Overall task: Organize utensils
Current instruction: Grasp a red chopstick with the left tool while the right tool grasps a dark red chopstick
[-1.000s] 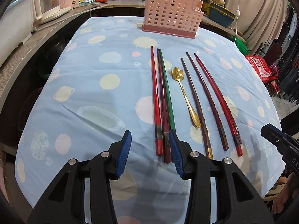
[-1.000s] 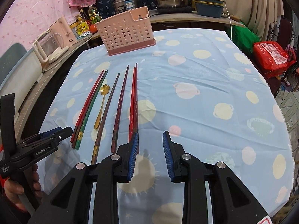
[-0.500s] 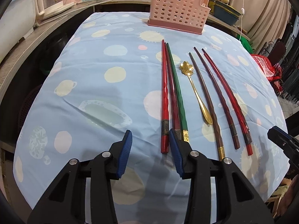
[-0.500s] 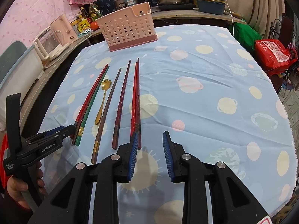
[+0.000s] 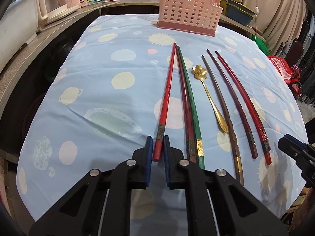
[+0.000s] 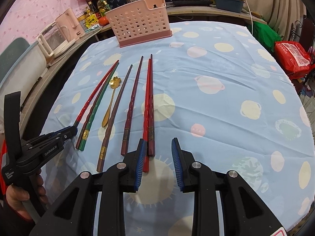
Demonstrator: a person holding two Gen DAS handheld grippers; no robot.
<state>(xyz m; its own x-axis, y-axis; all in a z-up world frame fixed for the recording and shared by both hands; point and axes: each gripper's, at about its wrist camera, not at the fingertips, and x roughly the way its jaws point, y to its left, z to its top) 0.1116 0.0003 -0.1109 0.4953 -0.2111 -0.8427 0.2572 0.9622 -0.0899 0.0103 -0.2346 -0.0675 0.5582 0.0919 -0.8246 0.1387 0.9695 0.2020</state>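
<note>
the left gripper (image 5: 157, 147) has its jaws drawn narrow around the thick end of the red chopstick (image 5: 166, 102), the blue pads (image 5: 149, 157) on either side of it; whether they press it tight cannot be told. that chopstick lies on the blue planet-print tabletop (image 5: 102, 98), its tip angled toward the pink perforated utensil basket (image 5: 187, 7) at the far edge. just beside it lie a dark red chopstick (image 5: 184, 102) and a green chopstick (image 5: 192, 106) touching along their length, then a gold flower-headed spoon (image 5: 208, 96), a brown chopstick (image 5: 222, 114), a maroon chopstick (image 5: 233, 102) and another red one.

the right gripper (image 6: 157, 147) hovers with its jaws wide and empty, its left pad (image 6: 140, 157) against the near ends of the rightmost chopstick pair (image 6: 148, 106), which lie touching side by side. in the right wrist view the left gripper (image 6: 72, 130) sits at the end of the leftmost chopstick, held by a hand (image 6: 17, 196).
</note>
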